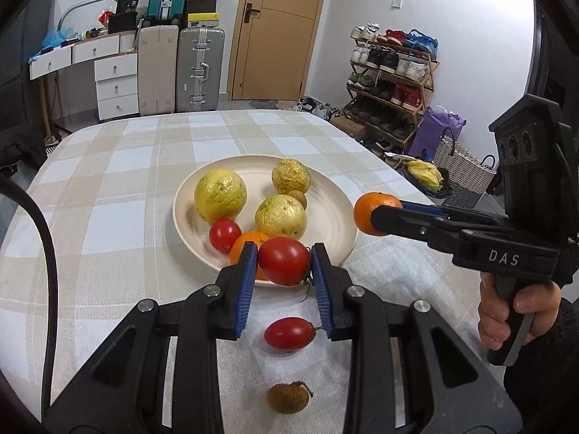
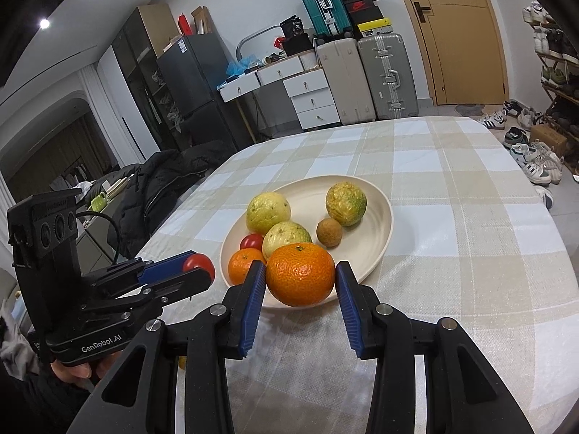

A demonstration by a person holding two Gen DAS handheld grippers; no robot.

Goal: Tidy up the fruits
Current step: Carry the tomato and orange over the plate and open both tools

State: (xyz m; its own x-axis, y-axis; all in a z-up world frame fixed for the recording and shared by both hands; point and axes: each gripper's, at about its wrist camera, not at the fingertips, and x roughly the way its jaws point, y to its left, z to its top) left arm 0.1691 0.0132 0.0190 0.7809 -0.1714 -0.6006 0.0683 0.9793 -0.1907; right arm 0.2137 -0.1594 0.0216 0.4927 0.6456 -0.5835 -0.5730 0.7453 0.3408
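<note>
While six fruits fill the plate (image 1: 336,231), the left gripper (image 1: 284,262) clamps a tomato (image 1: 284,260), the right gripper (image 2: 300,278) a mandarin (image 2: 300,275); another tomato (image 1: 288,333) and a longan (image 1: 288,397) wait on the worktop (image 1: 108,188).

Tabletop (image 1: 108,188) under beige-and-white checked cloth. Lying directly on it: cream plate (image 1: 340,224) of fruit mid-table; near edge, small red tomato (image 1: 288,333) and brown longan (image 1: 288,397), apart from each other.

I see a shiny, smooth red tomato (image 1: 284,260) between ribbed blue pads (image 1: 246,282). The orange (image 2: 300,274) looks bumpy. At 12 o'clock sits a smooth cream plate (image 1: 336,217) on woven checked cloth (image 1: 108,188).
</note>
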